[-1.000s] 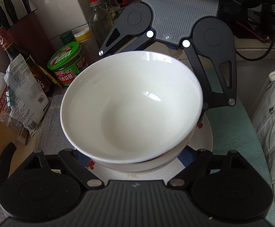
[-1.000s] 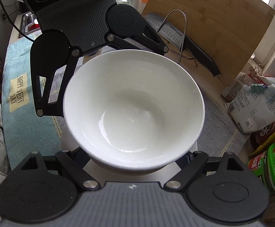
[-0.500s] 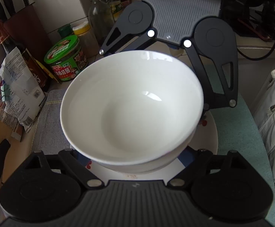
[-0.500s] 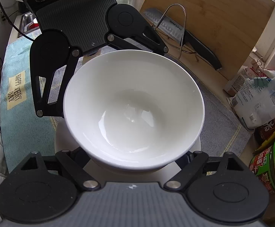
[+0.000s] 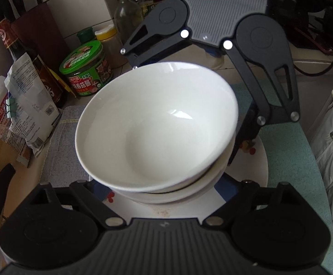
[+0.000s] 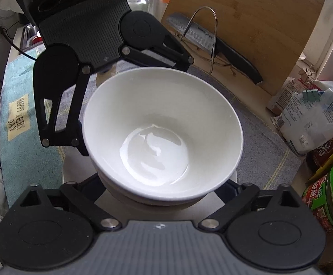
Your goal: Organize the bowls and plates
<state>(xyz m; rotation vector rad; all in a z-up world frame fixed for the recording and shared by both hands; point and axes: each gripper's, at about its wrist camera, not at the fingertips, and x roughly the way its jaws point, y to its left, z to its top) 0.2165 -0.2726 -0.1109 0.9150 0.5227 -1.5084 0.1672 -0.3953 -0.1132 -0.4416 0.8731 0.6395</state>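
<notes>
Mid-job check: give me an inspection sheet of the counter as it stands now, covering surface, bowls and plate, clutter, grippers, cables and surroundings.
Surface: grey mat under the stack, teal cloth beside it.
Job's things: top bowl nested in a lower bowl, both on a plate with red and blue print.
Clutter: green-lidded jar, bottles, clipped bags, knife block.
Grippers: left gripper and right gripper face each other across the stack; both sets of jaws are opening, bowls between them; fingertips hidden behind the bowls.
Cables: black cable behind the right gripper.
Surroundings: cutting board leaning upright, knife against it, wire stand.
</notes>
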